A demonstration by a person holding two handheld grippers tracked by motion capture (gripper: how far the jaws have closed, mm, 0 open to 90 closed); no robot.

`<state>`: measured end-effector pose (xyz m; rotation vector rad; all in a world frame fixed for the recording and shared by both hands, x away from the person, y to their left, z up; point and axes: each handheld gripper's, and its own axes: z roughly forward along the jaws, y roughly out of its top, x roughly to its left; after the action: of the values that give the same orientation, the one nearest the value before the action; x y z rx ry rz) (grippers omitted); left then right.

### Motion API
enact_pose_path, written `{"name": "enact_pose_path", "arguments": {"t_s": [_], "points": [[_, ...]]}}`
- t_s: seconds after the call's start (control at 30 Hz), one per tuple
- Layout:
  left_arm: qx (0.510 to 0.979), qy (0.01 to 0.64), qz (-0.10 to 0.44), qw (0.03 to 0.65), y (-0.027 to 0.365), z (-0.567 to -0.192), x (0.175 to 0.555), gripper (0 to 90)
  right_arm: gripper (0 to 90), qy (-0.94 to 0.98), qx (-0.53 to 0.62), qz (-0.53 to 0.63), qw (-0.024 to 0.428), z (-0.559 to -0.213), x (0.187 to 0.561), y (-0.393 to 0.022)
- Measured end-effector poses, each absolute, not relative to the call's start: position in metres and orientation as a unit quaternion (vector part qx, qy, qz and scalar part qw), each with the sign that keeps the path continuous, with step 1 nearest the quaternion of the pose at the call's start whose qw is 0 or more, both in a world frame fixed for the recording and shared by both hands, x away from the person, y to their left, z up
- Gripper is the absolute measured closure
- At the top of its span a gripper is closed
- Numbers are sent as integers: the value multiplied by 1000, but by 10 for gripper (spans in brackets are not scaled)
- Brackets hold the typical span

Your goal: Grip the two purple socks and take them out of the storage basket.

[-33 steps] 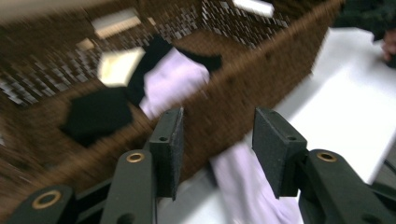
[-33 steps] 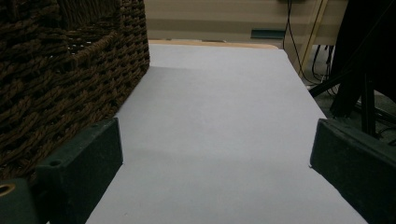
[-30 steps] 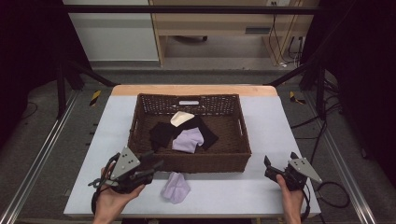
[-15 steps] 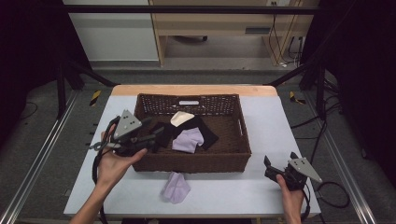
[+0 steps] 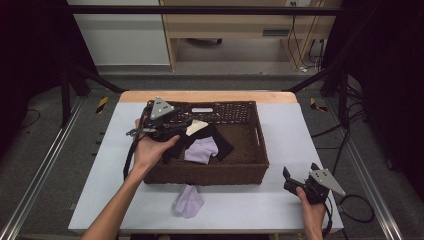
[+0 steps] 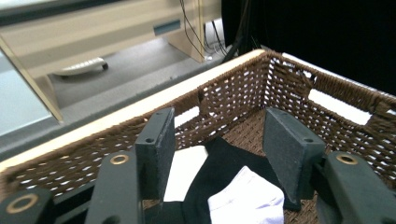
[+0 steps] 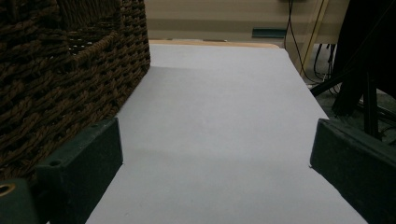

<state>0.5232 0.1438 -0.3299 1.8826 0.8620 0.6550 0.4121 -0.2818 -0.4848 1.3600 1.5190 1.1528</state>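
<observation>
A brown wicker basket stands mid-table and holds a cream cloth, a black cloth and a lilac cloth. Another lilac cloth lies on the table in front of the basket. My left gripper hovers over the basket's back left part. It is open, its jaws have just been opening, and nothing is between them. In the left gripper view the gripper hangs above the black cloth, cream cloth and pale cloth. My right gripper rests open at the front right, empty.
The basket's woven wall rises just left of the right gripper. The pale grey tabletop stretches to the right of the basket. A wooden cabinet and cables stand on the floor beyond the table's far edge.
My left hand has lifted from the table's front left, near the lilac cloth, and moved back over the basket's left side. The right hand has kept still.
</observation>
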Motion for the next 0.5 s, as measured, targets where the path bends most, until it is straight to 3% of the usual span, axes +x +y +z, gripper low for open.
{"name": "enact_pose_path", "arguments": {"t_s": [0.5], "points": [[806,370,234,399,110,-388,564,434,28,598,535,454,388,-485,412,-282]]}}
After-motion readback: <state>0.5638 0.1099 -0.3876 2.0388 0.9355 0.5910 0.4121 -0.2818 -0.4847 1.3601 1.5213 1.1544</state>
